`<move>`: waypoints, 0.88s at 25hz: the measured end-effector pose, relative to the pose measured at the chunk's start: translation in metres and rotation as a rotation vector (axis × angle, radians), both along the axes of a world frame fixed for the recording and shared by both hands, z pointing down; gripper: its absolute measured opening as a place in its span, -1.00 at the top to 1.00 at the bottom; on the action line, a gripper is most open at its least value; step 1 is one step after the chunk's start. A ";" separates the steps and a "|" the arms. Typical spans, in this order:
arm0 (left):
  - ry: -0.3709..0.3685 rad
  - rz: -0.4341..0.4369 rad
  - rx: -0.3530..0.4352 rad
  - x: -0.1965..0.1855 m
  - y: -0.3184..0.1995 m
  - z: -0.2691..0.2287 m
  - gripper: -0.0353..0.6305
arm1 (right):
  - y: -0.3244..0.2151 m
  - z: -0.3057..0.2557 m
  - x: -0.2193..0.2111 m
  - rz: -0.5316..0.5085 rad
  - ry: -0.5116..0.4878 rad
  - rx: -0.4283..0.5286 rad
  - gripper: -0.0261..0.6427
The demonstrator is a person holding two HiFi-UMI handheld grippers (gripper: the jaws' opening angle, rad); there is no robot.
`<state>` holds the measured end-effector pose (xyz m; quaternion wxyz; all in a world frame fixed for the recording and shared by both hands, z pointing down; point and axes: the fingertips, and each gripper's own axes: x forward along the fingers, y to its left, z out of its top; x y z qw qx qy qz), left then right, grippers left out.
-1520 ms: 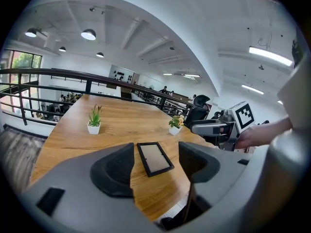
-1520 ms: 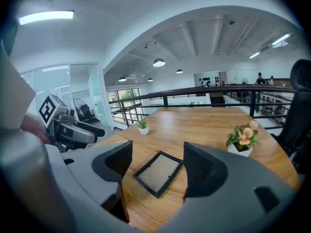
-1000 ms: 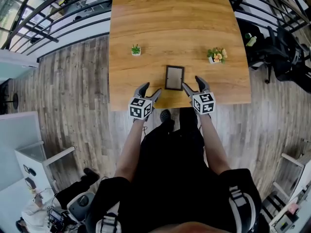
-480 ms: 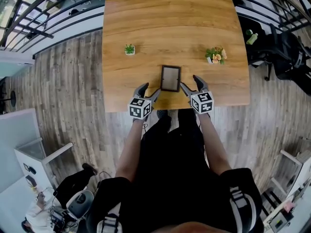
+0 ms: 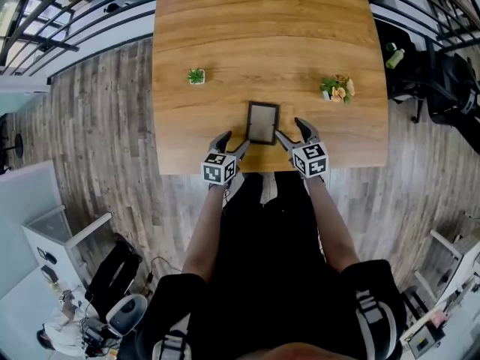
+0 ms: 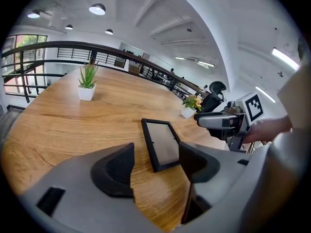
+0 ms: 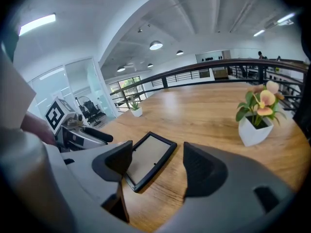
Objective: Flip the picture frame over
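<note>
A small black picture frame (image 5: 262,123) lies flat on the wooden table (image 5: 262,43) near its front edge, its grey panel facing up. It also shows ahead of the jaws as the frame (image 6: 161,143) and the frame (image 7: 149,159). My left gripper (image 5: 232,143) hovers just left of the frame's near corner, jaws open and empty. My right gripper (image 5: 292,130) hovers just right of the frame's near corner, jaws also wide and empty. Neither touches the frame. Each gripper appears in the other's view: the right gripper (image 6: 221,122), the left gripper (image 7: 80,136).
A small green plant in a white pot (image 5: 196,76) stands at the table's left. A flowering plant in a white pot (image 5: 336,88) stands at the right. Dark railings (image 5: 75,28) run beyond the table's far edge. The floor around is wood plank.
Both grippers have sunk toward the table and come a little closer to the frame's near corners. The frame has not moved.
</note>
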<state>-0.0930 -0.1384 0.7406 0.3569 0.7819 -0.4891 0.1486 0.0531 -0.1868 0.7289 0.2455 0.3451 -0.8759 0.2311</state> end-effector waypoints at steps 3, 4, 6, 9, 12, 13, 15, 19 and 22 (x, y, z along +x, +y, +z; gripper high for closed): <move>0.010 -0.005 -0.013 0.004 -0.004 0.010 -0.02 | 0.000 0.006 -0.001 -0.010 0.003 -0.016 -0.07; 0.014 -0.006 -0.018 0.005 -0.005 0.013 -0.02 | 0.001 0.007 -0.001 -0.012 0.006 -0.020 -0.07; 0.014 -0.004 -0.028 0.008 -0.008 0.017 -0.02 | 0.003 0.008 0.001 -0.015 0.010 -0.026 -0.07; 0.012 0.007 -0.037 0.013 -0.012 0.021 -0.02 | 0.003 0.010 0.008 -0.017 0.019 -0.033 -0.07; 0.008 0.015 -0.047 0.017 -0.011 0.025 -0.02 | 0.003 0.011 0.019 -0.002 0.030 -0.037 -0.07; 0.007 0.014 -0.052 0.017 -0.011 0.027 -0.02 | 0.002 0.011 0.022 0.004 0.032 -0.038 -0.07; 0.006 0.012 -0.063 0.017 -0.010 0.032 0.00 | 0.002 0.011 0.028 0.011 0.038 -0.038 -0.07; -0.007 0.009 -0.077 0.017 -0.009 0.037 0.06 | 0.001 0.012 0.038 0.021 0.050 -0.040 -0.07; -0.017 0.003 -0.082 0.017 -0.009 0.040 0.08 | 0.001 0.011 0.045 0.022 0.059 -0.043 -0.07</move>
